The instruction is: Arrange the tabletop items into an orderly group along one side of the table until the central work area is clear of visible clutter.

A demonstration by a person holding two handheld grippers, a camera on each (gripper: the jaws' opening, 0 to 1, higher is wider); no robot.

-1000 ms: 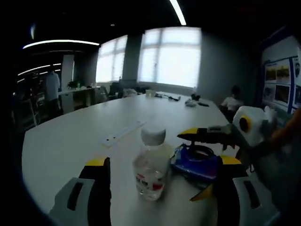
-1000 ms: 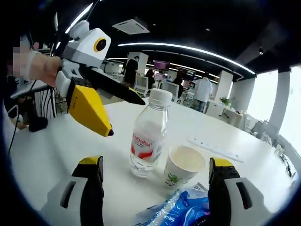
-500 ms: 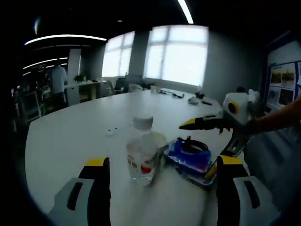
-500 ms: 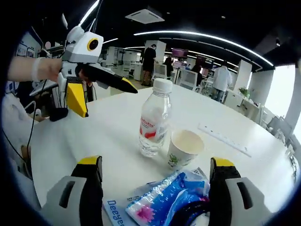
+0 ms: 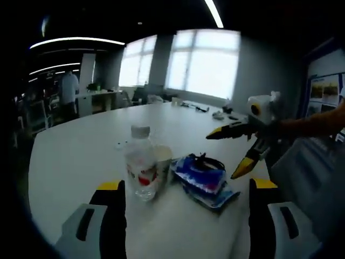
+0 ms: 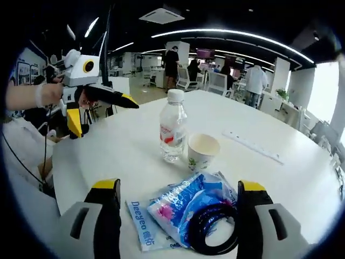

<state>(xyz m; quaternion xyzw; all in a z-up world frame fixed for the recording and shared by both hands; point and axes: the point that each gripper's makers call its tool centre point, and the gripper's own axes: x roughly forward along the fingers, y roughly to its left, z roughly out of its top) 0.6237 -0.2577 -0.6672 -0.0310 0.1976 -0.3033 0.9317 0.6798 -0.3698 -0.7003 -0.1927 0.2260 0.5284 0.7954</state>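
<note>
A clear water bottle (image 5: 139, 163) with a white cap and red label stands on the white table (image 5: 81, 156), and a paper cup (image 5: 163, 161) touches its side. Beside them lies a blue snack packet (image 5: 200, 177) with a black cable coil (image 5: 208, 162) on top. My left gripper (image 5: 186, 186) is open, short of the bottle. My right gripper (image 5: 220, 156) hangs open above the table past the packet. In the right gripper view the bottle (image 6: 172, 128), cup (image 6: 202, 151), packet (image 6: 180, 209) and coil (image 6: 211, 226) lie ahead of my open right gripper (image 6: 178, 186), with the left gripper (image 6: 105, 120) open at the left.
A long white strip (image 6: 253, 147) lies flat on the table beyond the cup. Small items (image 5: 218, 114) sit at the table's far end near the windows. A person's hand (image 6: 40, 94) holds the left gripper. Desks, chairs and people stand in the background.
Both views have pulled back from the bottle, cup and packet, which now look smaller and farther off. The two grippers have drawn apart. The items themselves stay put.
</note>
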